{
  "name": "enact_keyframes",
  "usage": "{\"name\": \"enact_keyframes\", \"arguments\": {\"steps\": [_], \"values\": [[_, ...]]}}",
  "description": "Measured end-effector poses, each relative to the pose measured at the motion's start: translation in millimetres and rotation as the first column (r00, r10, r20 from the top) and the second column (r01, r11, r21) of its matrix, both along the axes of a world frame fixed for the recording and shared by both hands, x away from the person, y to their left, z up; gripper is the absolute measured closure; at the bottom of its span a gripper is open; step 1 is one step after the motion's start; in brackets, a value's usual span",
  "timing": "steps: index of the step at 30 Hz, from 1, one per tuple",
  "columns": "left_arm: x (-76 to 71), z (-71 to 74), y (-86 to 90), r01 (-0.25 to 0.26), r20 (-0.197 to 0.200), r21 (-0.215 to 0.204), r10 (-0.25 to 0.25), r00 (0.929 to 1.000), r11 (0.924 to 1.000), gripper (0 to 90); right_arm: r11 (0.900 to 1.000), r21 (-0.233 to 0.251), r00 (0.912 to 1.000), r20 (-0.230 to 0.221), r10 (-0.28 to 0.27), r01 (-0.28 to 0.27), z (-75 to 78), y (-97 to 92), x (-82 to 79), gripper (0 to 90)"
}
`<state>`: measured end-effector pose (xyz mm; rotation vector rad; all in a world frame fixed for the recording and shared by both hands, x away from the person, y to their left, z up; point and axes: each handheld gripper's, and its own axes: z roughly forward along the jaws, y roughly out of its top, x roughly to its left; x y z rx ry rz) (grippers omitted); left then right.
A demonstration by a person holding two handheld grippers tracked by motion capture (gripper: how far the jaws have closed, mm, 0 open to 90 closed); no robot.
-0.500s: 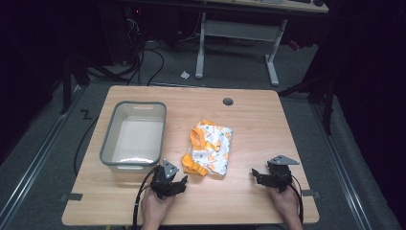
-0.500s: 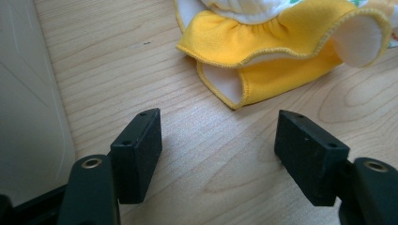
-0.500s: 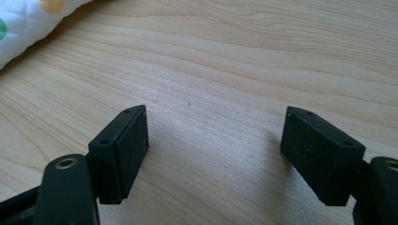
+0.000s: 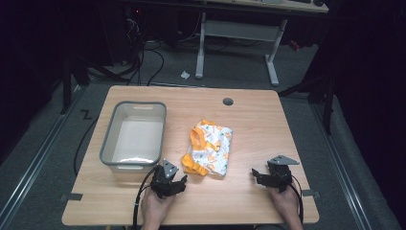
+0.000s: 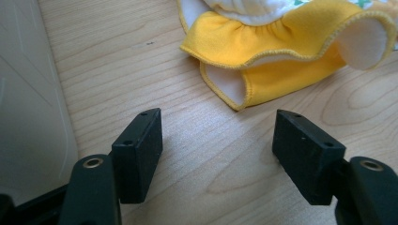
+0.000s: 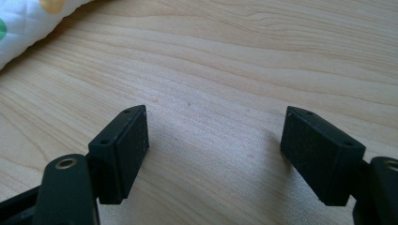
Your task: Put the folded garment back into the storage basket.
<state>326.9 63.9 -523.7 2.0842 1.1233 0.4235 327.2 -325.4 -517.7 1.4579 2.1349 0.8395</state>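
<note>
One cloth (image 4: 209, 148), yellow-trimmed, lies mid-desk (image 4: 258, 124), just ahead of the left gripper (image 4: 173, 184) at the near edge; jaws wide, holding nothing. Right gripper (image 4: 258, 176) sits near the near right corner, well apart from the cloth, jaws wide. One grey bin (image 4: 135, 136) stands by the left edge.

Cloth item (image 4: 209, 148): white quilted fabric with coloured print, yellow-orange ruffled trim (image 5: 281, 37) with cream lining. Folded, crumpled, lying flat mid-surface. Long axis runs near to far, slightly tilted. Bin (image 4: 134, 135): grey rim, translucent walls, rectangular, upright, empty. Sits left of cloth item, near but apart.
</note>
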Motion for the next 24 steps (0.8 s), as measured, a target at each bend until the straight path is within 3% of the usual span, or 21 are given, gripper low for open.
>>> {"name": "enact_keyframes", "arguments": {"steps": [11, 24], "values": [[1.1, -0.1, -1.0, -0.006, 0.002, 0.002, 0.006, 1.0, 1.0, 33.1, 1.0, 0.001, 1.0, -0.001, -0.004, 0.004, 0.0, 0.2, 0.1, 24.1], [1.6, 0.3, -2.8, 0.027, -0.009, 0.001, -0.027, 0.9996, 0.9996, 28.1, 1.0, 0.0, 1.0, -0.001, -0.003, 0.003, 0.1, 0.2, 0.1, 24.1]]}}
